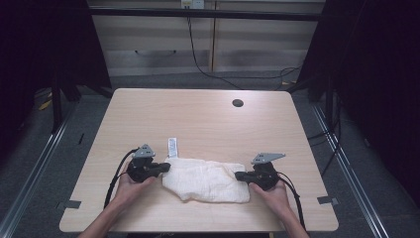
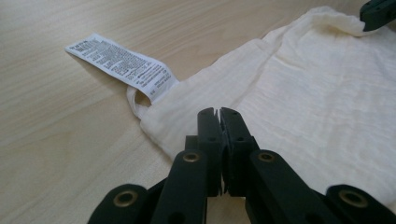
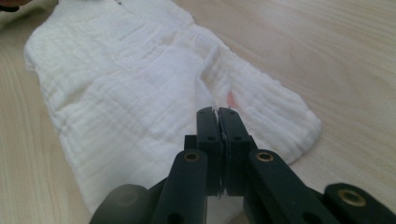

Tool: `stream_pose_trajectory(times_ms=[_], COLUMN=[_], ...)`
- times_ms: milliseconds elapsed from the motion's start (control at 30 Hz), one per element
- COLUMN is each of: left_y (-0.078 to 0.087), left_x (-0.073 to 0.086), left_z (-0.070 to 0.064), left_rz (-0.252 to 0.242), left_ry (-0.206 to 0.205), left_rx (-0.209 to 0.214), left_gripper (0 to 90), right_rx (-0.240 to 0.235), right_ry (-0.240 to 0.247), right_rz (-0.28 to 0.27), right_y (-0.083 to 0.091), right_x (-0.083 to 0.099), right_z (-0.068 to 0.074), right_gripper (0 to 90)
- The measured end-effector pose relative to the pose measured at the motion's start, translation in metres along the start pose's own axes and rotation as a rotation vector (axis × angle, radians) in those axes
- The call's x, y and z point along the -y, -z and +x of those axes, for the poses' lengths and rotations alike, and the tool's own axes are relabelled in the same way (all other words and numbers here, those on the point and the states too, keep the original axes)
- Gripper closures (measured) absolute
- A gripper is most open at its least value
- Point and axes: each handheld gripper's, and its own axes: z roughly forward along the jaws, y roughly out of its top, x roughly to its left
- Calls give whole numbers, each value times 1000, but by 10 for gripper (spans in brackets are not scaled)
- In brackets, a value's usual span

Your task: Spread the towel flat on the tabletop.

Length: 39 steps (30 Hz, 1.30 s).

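High view has the cloth lying folded and flat on the near half of the surface, between my two hands. My left gripper sits at the cloth's left end and my right gripper at its right end, each with its tips at the cloth's edge. A white care label sticks out from the cloth's far left corner and lies flat on the wood, just beyond my left gripper. A dark round hole shows in the surface well beyond the cloth, toward the far right. From the left gripper view, my left fingers are pressed together, with only a hairline seam between them, low over the cloth's near corner; I cannot tell whether any fabric is pinched in them. The label hangs from a small loop at that corner, and the tip of my other gripper shows at the far end of the cloth. From the right gripper view, my right fingers are likewise closed tight over the cloth, near a ridge of folded fabric and a faint pink spot; again I cannot tell if they grip any cloth.
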Motion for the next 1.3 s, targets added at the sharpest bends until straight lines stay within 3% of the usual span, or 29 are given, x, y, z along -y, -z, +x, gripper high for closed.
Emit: stream_pose_trajectory(times_ms=[233, 433, 533, 733, 867, 1033, 1300], left_y=[19, 37, 45, 69, 83, 90, 101], left_x=[-6, -22, -30, -61, -83, -112, -151], left_z=[-3, -1, 1, 11, 22, 35, 48], left_rz=[-81, -160, -178, -239, -287, -312, -371], left_ry=[21, 22, 14, -17, -2, 8, 10], left_rx=[24, 19, -1, -59, -90, -140, -173], left_gripper=[879, 879, 880, 882, 882, 882, 882], right_rx=[-2, 6, 17, 45, 66, 87, 127], right_ry=[-2, -4, -3, 48, 53, 78, 93], right_rz=[-55, -148, -193, -250, -293, -311, -371], right_y=[10, 27, 35, 57, 70, 75, 87], right_x=[-7, -32, -50, -94, -121, -156, -208], right_z=[0, -5, -8, -9, -15, -20, -29], right_gripper=[886, 887, 888, 889, 890, 890, 890])
